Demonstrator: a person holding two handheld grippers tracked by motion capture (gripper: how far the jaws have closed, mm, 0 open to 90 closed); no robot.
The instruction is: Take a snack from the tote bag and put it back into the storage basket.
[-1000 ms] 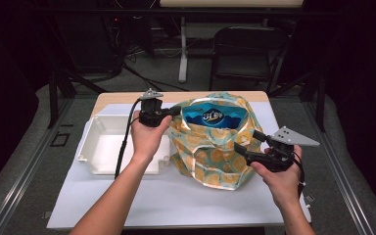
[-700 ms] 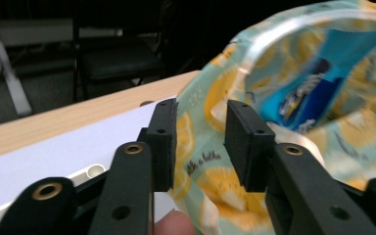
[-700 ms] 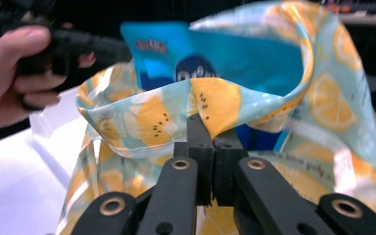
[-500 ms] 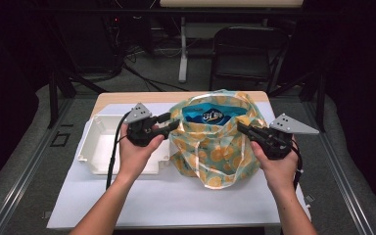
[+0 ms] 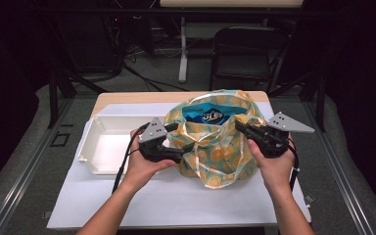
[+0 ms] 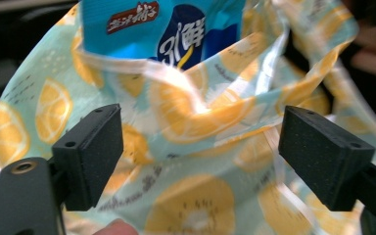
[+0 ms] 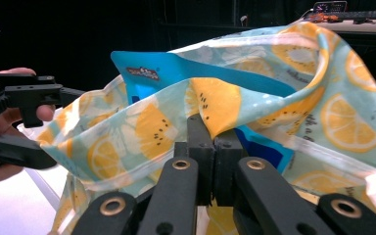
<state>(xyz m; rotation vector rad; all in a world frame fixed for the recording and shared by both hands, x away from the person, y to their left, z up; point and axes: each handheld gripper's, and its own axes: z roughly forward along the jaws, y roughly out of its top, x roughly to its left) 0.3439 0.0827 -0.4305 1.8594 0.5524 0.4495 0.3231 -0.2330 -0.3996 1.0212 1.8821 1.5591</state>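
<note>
Our right gripper (image 5: pixel 241 126), at the right of centre in the high view, is clamping its jaws together on the rim of the lemon-print bag (image 5: pixel 215 147), and in the right gripper view we are seeing the cloth pinched between the closed black jaws at the bottom centre of the frame. Our left gripper (image 5: pixel 182 138), left of centre in the high view, is standing with its jaws apart; they have just been opening, and in the left gripper view the bag's cloth is lying between and beyond the two pads (image 6: pixel 90 152) without either pad pressing on it. The bag is sitting in the middle of the white table (image 5: pixel 176 200), its mouth gaping upward, with a blue snack packet (image 5: pixel 210 115) standing inside it. A white tray (image 5: pixel 100 164) is resting just to the left of the bag. We are judging that we are in the middle of taking hold of the bag's mouth from both sides, with one side gripped and the other not yet. The next move is calling for our left gripper to ease forward onto the near rim and close on a single fold of cloth, without catching the packet.
</note>
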